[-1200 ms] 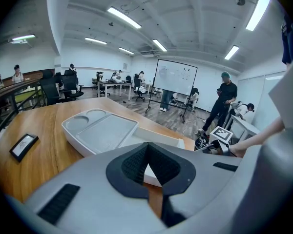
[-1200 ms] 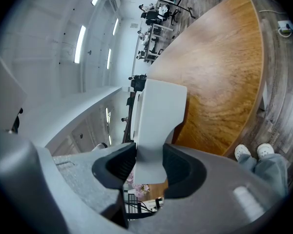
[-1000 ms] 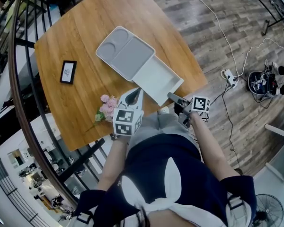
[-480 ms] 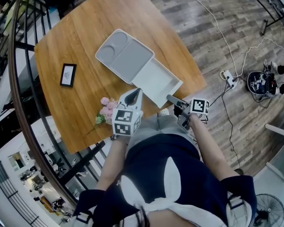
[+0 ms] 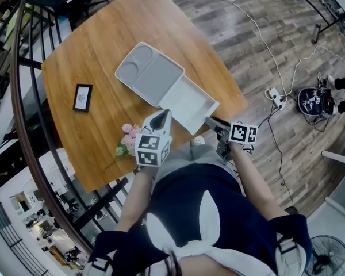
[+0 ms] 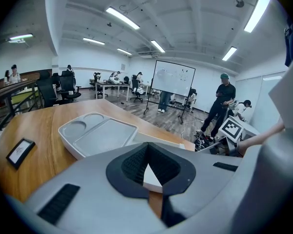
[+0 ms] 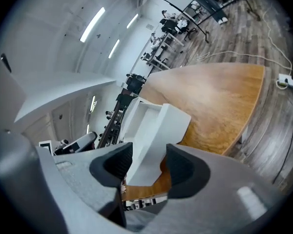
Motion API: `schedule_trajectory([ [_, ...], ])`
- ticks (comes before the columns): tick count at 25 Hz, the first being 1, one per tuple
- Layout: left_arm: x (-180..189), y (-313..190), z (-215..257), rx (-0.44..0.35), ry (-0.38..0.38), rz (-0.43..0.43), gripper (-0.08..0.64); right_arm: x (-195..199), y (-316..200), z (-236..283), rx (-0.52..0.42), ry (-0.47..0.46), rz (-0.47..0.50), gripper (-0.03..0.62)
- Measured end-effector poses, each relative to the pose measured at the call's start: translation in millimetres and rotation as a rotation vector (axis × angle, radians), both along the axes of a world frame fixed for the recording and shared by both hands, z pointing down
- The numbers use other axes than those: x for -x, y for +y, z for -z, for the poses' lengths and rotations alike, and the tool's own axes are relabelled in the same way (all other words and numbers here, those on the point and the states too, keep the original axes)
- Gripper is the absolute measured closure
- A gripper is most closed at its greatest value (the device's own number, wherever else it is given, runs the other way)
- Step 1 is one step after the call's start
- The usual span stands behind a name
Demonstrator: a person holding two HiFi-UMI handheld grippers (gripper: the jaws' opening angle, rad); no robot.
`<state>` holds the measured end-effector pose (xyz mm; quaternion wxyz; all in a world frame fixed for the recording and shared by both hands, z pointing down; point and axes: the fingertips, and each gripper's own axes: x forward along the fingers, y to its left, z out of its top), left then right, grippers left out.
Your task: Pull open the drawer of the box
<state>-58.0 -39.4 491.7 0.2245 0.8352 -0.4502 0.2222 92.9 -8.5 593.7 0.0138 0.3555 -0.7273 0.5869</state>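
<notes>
**Inspector:** Surface and surroundings, please.

**Assistant:** A wooden table (image 5: 103,45) with rounded corners, standing on a grey plank floor (image 5: 259,16). A black railing (image 5: 29,125) curves round the table on the side away from the floor cables (image 5: 250,25). A power strip (image 5: 276,95) lies on the floor, well apart from the box. The left gripper view shows an open office beyond the box, with ceiling strip lights, a whiteboard (image 6: 173,78) and a person (image 6: 223,104) standing.

**Inspector:** The box itself?

**Assistant:** The grey box (image 5: 152,73) sits near the middle of the table, and its lid is moulded into shallow compartments. Its white drawer (image 5: 190,99) is pulled well out of the box towards the table edge nearest the person. A small black frame (image 5: 82,97) lies flat, apart from the box. Pink flowers (image 5: 128,134) lie near the table edge, a little off the box.

**Inspector:** Left gripper?

**Assistant:** The left gripper (image 6: 147,147) has its jaws together at the tips and nothing between them. It points towards the drawer end of the box without touching it.

**Inspector:** Right gripper?

**Assistant:** The right gripper (image 7: 149,147) has its jaws standing wide, and they have just been opening. The drawer's outer end shows in the gap between them. The pads do not press on it, and bare wood is visible beside one pad. It grips nothing.
</notes>
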Motion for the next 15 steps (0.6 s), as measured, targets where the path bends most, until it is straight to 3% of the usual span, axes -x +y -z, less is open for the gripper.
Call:
schedule_trajectory([
  [8, -5, -2, 8, -0.027, 0.010, 0.016, 0.543, -2, -18, 35, -0.265, 0.257, 0.039, 0.383],
  [15, -11, -1, 22, -0.060, 0.023, 0.019, 0.543, 19, -36, 101, -0.508, 0.266, 0.016, 0.422],
])
